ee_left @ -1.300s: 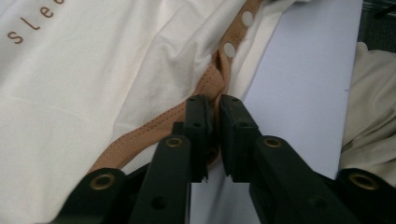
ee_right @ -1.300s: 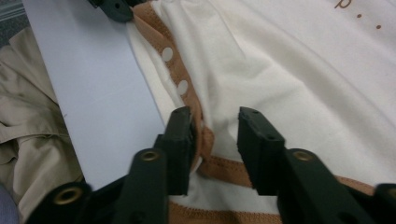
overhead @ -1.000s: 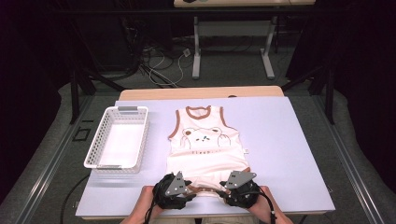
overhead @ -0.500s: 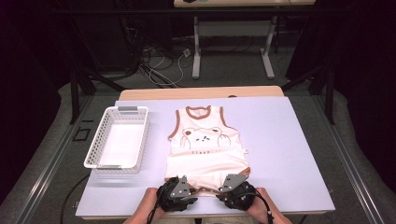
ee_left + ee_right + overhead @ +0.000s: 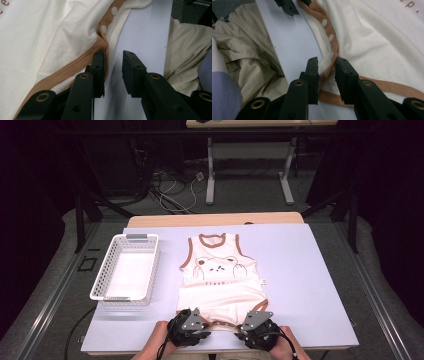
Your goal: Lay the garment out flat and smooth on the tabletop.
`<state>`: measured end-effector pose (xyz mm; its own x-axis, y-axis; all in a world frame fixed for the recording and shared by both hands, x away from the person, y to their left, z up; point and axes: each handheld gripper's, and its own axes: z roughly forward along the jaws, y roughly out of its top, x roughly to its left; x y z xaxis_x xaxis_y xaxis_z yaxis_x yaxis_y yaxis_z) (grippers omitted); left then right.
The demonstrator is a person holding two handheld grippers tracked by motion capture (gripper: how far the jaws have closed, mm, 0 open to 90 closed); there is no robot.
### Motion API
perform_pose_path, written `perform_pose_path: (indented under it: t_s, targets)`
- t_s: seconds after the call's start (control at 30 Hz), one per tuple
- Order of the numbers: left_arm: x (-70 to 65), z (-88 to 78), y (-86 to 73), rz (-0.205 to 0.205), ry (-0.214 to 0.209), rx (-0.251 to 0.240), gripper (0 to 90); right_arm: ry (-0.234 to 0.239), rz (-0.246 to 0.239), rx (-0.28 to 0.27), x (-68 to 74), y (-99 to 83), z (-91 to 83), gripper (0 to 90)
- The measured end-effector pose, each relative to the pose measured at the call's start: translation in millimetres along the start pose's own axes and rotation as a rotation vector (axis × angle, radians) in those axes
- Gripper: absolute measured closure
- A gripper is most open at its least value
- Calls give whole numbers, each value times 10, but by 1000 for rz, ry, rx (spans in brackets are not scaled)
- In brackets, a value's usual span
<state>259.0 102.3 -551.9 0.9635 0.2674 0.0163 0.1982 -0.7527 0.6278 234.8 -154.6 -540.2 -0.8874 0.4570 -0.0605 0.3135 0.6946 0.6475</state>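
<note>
Baby bodysuit [image 5: 220, 280] lies flat mid-table, neck end far from me, snap hem nearest me; its long axis runs straight away from me. My left gripper [image 5: 192, 330] and right gripper [image 5: 252, 329] sit at that near hem, one at each bottom corner, equally close. In left gripper view, jaws part-open, brown trim [image 5: 82, 61] just beside the left jaw, bare table btwn them, nothing held. In right gripper view, jaws part-open w/ hem trim lying btwn them, not pinched yet. White basket [image 5: 127, 270] sits to the left of the garment, apart from it, empty. Prob next: close on hem corners.
</note>
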Motion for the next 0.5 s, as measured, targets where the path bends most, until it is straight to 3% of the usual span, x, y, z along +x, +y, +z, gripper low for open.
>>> perform_pose_path:
  t_s: [0.1, 0.27, 0.5]
  targets:
    - [0, 8, 8, -2, 4, -1, 735, 0, 4, 21, -4, -9, 66, 743]
    - [13, 22, 23, -8, 3, -3, 872, 4, 8, 22, -23, -14, 109, 864]
    - [43, -30, -15, -18, -23, 2, 887, 37, 28, -3, -54, -26, 45, 880]
